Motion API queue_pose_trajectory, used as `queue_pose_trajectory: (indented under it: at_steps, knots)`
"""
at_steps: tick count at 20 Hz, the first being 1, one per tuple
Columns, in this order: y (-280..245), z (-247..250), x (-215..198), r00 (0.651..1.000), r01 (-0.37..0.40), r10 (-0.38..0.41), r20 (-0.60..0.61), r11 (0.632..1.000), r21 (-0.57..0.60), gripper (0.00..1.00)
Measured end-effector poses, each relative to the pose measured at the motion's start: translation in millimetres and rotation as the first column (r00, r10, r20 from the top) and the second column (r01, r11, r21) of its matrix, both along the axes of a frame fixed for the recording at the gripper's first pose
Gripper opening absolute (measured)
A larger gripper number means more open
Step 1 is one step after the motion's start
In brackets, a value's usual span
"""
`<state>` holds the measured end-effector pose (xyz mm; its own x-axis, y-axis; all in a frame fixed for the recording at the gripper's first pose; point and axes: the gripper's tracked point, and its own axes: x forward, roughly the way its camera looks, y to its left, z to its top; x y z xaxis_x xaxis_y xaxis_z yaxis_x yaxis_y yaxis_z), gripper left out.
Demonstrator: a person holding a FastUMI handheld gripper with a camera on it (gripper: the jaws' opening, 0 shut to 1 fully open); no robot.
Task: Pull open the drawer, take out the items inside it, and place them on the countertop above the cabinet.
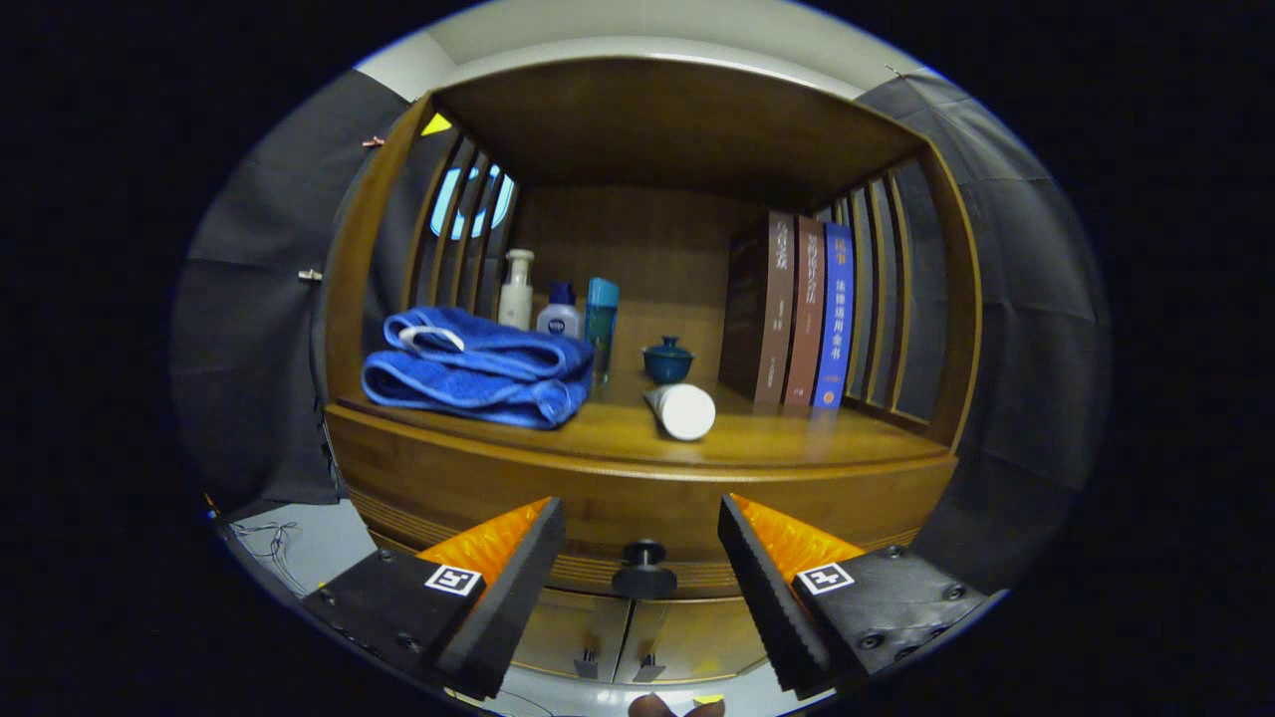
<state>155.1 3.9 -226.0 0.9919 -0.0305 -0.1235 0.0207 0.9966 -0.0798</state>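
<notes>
A wooden cabinet faces me. Its drawer (518, 518) is closed, with a round dark knob (643, 570) at the middle of its front. My gripper (641, 518) is open, and the knob sits between the two fingers, a little beyond them. Neither finger touches it. Above the drawer runs the countertop (777, 438). On it a white tube (681, 409) lies on its side near the front edge. What is inside the drawer is hidden.
A folded blue towel (476, 366) lies on the countertop's left. Behind it stand several bottles (558, 299) and a small blue lidded cup (667, 360). Three books (797, 311) stand upright at the right. Two lower cabinet doors (618, 637) sit under the drawer.
</notes>
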Motion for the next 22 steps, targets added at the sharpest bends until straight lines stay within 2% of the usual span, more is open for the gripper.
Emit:
queue_pose_trajectory:
  at_steps: [3,8,16,22]
  knots:
    - [8,36,-25,1.000,-0.021,0.021,0.021,0.999,0.023,0.99]
    - [9,107,-65,0.996,-0.011,0.008,0.085,0.999,0.037,0.99]
    - [5,184,-124,0.992,-0.011,-0.006,0.123,0.991,0.137,0.99]
    - [3,237,-151,0.989,-0.001,-0.019,0.149,0.991,0.130,0.99]
